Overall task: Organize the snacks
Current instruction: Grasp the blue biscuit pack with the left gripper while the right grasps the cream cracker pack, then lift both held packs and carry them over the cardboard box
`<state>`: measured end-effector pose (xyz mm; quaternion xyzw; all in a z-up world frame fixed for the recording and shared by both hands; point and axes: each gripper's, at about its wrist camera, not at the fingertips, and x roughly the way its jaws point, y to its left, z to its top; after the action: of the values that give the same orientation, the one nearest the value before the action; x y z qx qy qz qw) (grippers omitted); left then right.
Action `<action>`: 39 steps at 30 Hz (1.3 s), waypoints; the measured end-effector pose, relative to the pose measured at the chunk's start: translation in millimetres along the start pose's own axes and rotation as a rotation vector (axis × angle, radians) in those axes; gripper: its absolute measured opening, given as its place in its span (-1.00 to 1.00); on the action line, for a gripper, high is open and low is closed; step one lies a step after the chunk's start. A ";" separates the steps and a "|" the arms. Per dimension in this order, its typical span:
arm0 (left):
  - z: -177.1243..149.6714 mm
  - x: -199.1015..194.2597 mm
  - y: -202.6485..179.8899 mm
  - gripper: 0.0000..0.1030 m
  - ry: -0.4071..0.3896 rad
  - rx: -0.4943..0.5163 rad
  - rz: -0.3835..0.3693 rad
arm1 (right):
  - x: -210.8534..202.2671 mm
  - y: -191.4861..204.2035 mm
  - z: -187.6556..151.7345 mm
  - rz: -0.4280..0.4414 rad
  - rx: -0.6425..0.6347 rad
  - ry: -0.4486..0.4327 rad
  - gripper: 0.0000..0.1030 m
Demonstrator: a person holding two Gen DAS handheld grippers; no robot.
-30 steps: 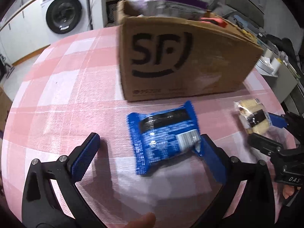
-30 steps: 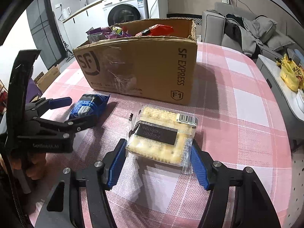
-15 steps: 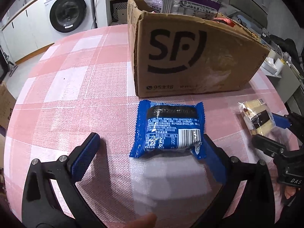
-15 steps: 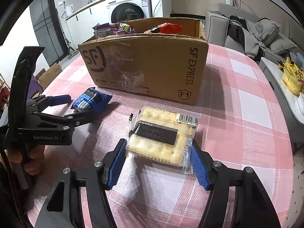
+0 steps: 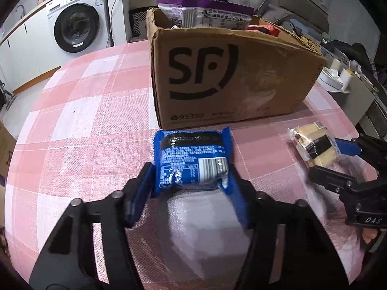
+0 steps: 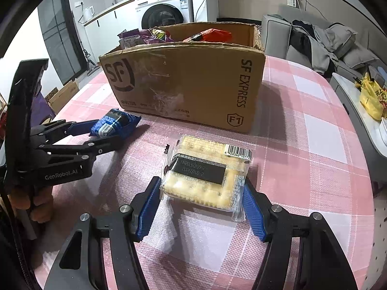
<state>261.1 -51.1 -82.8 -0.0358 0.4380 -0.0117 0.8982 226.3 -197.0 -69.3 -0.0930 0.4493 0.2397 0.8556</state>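
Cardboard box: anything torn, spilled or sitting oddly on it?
The cardboard box has a ragged, torn top edge and a scuffed, whitish patch on its front. Purple snack packets stick up above the rim rather than lying flat. Nothing has spilled onto the tablecloth.

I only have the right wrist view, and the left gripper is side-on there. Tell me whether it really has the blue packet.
Observer: It does. In the left wrist view the left gripper has just been closing, and both pads now press the sides of the blue packet.
Operator: Tell me which face is up.
Observer: The printed back is up. Its barcode sits at the near corner, beside the right-hand pad.
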 end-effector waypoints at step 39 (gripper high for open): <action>-9.4 -64.7 11.8 -0.14 -0.157 -0.018 -0.057 | -64.8 -0.1 13.7 0.027 0.026 -0.224 0.27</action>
<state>213.7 -36.4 -38.6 -0.0569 0.3652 -0.0305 0.9287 205.0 -213.2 -8.6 -0.0486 0.3552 0.2542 0.8982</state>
